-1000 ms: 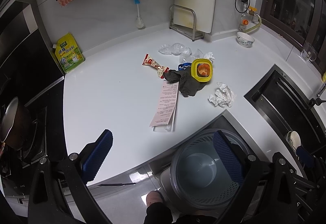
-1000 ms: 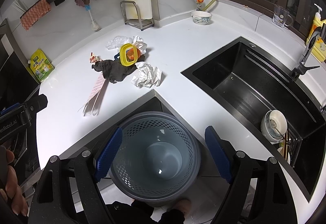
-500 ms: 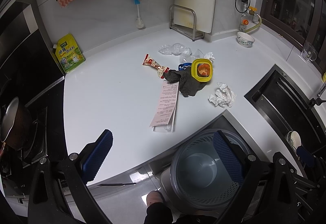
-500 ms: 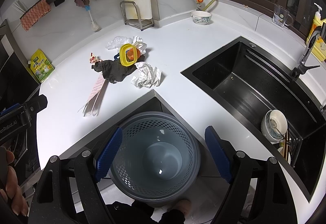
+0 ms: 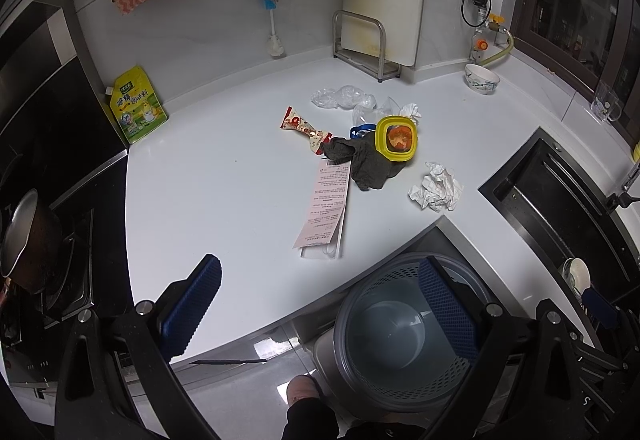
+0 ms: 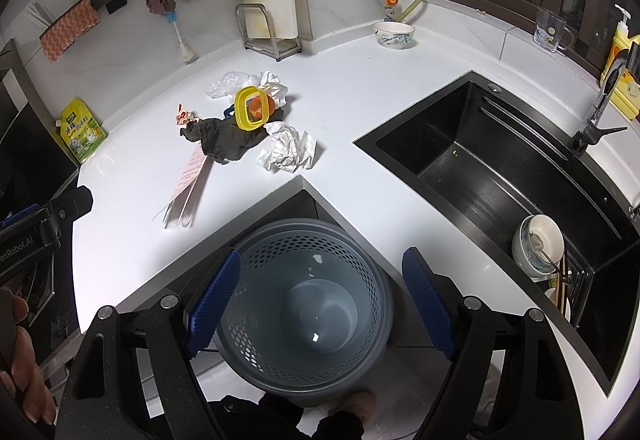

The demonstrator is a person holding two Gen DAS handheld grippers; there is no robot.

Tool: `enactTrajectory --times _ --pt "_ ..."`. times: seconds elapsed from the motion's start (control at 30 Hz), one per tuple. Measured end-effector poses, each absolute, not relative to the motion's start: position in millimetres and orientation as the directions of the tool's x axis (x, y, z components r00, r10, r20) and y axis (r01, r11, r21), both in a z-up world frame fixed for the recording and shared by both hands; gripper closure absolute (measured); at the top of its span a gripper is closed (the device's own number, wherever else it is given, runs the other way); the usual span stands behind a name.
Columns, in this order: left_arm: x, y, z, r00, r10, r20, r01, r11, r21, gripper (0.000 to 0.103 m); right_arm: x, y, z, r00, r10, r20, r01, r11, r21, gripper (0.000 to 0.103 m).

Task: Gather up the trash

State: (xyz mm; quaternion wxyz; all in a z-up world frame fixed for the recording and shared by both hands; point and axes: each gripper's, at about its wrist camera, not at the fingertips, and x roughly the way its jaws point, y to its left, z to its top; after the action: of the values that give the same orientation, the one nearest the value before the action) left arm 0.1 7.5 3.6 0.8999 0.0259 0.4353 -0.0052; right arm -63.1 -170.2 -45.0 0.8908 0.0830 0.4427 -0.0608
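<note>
A white L-shaped kitchen counter [image 5: 224,176] is wrapping around an inside corner, with a black sink [image 6: 492,176] sitting to the right and a grey perforated bin [image 6: 304,304] standing empty on the floor in the notch below. Trash is lying in a loose heap near the counter's middle: a crumpled ball of white paper [image 6: 288,150] nearest the edge, a limp dark rag [image 6: 220,140], a yellow-rimmed container [image 6: 251,110] tipped on its side with something orange inside, a long printed receipt [image 5: 326,202], a red-and-white snack wrapper [image 5: 302,128] and clear plastic film [image 5: 340,98].

Both tools are hanging above the bin with nothing between their blue ribbed pads: the left gripper [image 5: 316,304] is standing wide apart, and the right gripper [image 6: 320,304] is gaping likewise. Collecting appears not yet begun.

A sensible start is probably the paper ball, which is lying closest to the bin and apart from the heap; its springy folds are offering plenty to pinch. The rag is draping partly over the receipt and against the container, so lifting it carelessly may drag its neighbours. The flat receipt looks hardest to catch; sliding it to the counter edge may be helping.
</note>
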Motion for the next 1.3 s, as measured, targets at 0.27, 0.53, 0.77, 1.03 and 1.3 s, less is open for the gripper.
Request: enactTrajectory --times 0.27,0.53,0.77,1.03,1.3 --pt "-1 8 5 0.625 0.018 -0.781 0.026 0.999 0.044 0.006 -62 -172 -45 0.603 -0.031 -0.797 0.177 0.979 0.096 0.024" --pt "-9 8 7 0.654 0.04 -0.756 -0.005 0.999 0.048 0.006 -67 -175 -47 0.618 0.004 -0.786 0.131 0.986 0.108 0.024" --pt "-15 6 -20 0.623 0.083 -0.778 -0.062 0.996 0.057 0.006 -68 -190 -61 0.626 0.051 -0.778 0.035 0.995 0.094 0.024" --pt "-12 10 -45 0.612 0.112 -0.783 -0.133 0.99 0.037 0.006 -38 -220 -86 0.602 0.117 -0.79 -0.018 0.991 0.133 0.024" --pt "25 13 -57 0.648 0.039 -0.761 -0.089 0.996 -0.025 0.006 13 -213 -100 0.618 0.143 -0.773 -0.048 0.988 0.144 0.024"
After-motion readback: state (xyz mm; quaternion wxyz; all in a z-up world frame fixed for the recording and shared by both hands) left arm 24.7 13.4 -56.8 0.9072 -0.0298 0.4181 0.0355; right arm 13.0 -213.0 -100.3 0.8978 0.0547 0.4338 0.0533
